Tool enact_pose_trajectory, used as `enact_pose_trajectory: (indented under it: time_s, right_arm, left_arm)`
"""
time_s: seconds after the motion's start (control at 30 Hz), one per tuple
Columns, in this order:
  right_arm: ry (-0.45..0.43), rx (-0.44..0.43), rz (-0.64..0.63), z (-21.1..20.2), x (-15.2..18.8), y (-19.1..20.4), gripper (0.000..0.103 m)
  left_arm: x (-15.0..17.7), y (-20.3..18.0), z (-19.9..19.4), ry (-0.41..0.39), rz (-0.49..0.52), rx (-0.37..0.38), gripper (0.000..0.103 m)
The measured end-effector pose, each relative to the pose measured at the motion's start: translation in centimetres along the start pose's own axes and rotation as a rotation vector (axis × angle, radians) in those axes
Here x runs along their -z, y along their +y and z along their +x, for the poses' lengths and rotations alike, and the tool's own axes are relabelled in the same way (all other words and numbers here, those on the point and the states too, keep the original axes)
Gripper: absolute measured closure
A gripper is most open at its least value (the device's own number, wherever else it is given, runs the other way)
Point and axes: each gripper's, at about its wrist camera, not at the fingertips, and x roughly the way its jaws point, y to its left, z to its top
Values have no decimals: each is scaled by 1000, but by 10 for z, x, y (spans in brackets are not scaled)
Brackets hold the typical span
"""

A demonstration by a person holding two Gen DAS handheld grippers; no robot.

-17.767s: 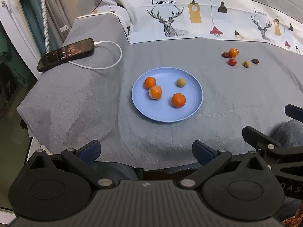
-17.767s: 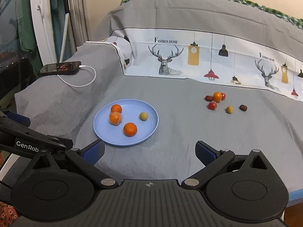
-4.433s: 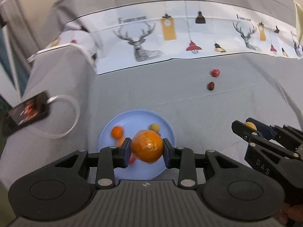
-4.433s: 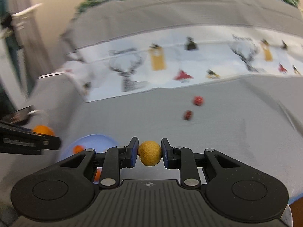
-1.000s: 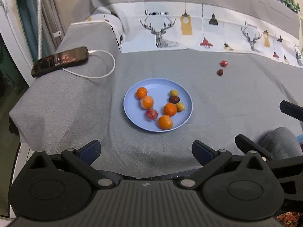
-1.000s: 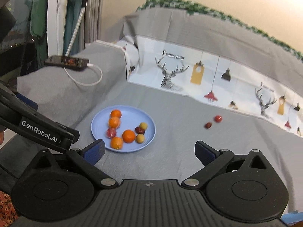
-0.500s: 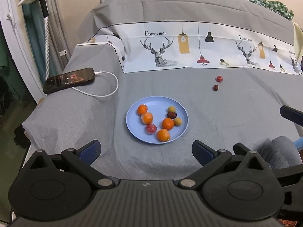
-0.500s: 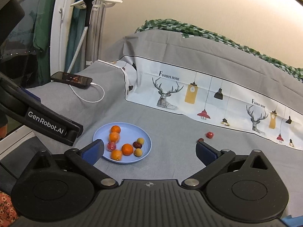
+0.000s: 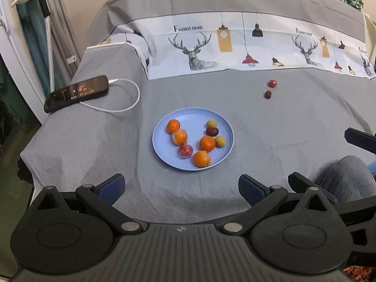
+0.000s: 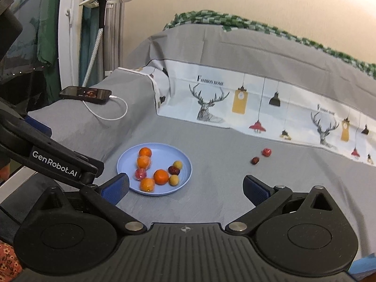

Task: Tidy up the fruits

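Observation:
A blue plate (image 9: pixel 225 127) (image 10: pixel 185 162) sits on the grey cloth and holds several fruits: oranges (image 9: pixel 207 143) (image 10: pixel 161 176), yellow-brown balls (image 9: pixel 220 141), a dark date (image 9: pixel 212 131) and a red fruit (image 9: pixel 186 150). A red fruit (image 9: pixel 272 83) (image 10: pixel 266 152) and a dark date (image 9: pixel 268 94) (image 10: pixel 255 160) lie on the cloth, far right of the plate. My left gripper (image 9: pixel 181 184) is open and empty, near the front edge. My right gripper (image 10: pixel 185 186) is open and empty, pulled back too.
A phone (image 9: pixel 76 92) (image 10: pixel 85 94) with a white cable (image 9: pixel 127 107) lies at the back left. A deer-print cloth (image 9: pixel 235 47) covers the raised back. A knee in grey fabric (image 9: pixel 345 178) is at the front right. A clothes steamer pole (image 10: pixel 98 23) stands left.
Both grippers have drawn back and tilted up slightly over the last second; the plate looks farther away. Earlier each held a fruit; both are now empty and the plate holds more fruit.

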Motion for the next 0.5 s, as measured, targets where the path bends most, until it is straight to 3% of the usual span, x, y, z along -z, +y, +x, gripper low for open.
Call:
enact_pose_trajectory:
  time_s: [0.3,0.5]
  right_arm:
    - [53,3,81,23,7,-22,1]
    - [54,188,197,44,10,-73,1]
  left_arm:
    - [-12,-8,31,77,-6,2,0]
    - [-45,-38,58,47,12,46,0]
